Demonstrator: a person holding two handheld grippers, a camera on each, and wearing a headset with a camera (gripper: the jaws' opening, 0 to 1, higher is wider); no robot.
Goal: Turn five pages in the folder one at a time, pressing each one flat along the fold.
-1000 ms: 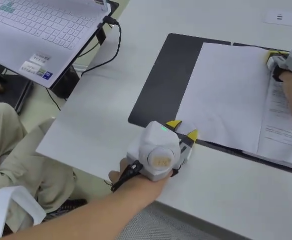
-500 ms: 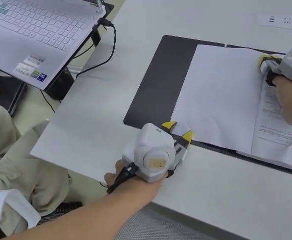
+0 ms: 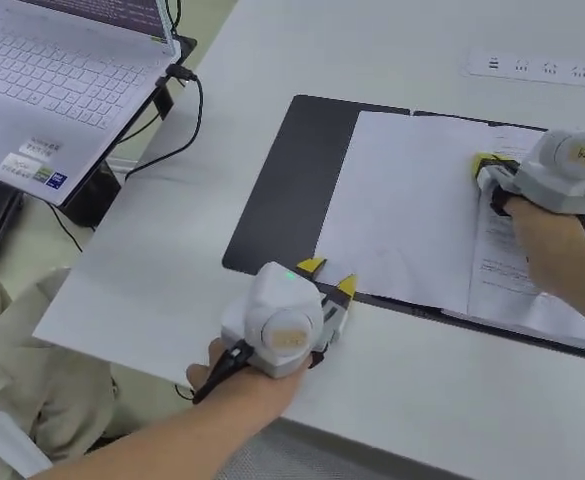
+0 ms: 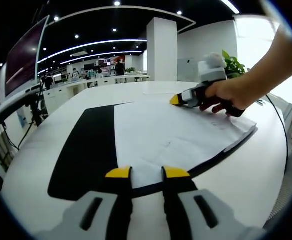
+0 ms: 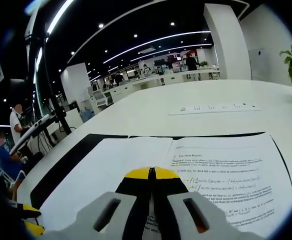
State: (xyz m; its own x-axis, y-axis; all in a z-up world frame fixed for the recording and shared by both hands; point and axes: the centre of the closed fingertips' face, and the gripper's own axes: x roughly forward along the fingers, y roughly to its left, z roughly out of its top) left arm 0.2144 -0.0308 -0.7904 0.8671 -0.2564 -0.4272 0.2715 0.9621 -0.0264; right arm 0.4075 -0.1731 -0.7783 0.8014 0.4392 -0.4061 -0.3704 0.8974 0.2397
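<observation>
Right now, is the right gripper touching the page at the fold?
Touching. The left gripper view, low and side-on, shows the right gripper with shut jaws down on the white page, no gap.

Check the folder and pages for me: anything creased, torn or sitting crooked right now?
Nothing stands out. The turned page lies flat on the folder, no tear or crease visible. The right gripper rests at the fold with jaws shut; the left gripper sits at the page's near edge.
</observation>
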